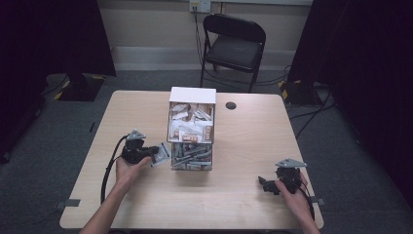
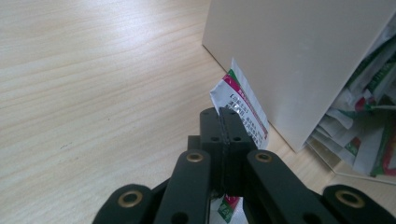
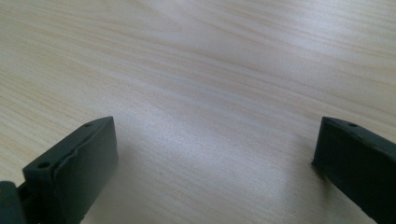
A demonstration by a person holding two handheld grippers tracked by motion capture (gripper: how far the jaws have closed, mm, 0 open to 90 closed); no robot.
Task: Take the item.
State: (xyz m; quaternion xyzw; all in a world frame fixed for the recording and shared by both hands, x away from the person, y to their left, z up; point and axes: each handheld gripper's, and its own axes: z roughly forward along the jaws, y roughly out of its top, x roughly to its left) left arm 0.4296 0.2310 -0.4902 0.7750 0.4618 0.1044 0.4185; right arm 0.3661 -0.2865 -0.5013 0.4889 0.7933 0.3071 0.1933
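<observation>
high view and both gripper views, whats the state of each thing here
left gripper: fingers shut on a packet, beside the box
packet: pinched upright, red and green print, off the table
right gripper: fingers wide open, holding nothing, low over bare table
box: upright, two tiers, both stuffed with packets
table: bare wood apart from the box
folding chair: unfolded, unoccupied, behind the table

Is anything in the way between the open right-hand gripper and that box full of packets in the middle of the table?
Nothing visible. The right gripper rests open on the light wooden table, and only bare tabletop lies between it and the clear two-tier box of sachets.
</observation>
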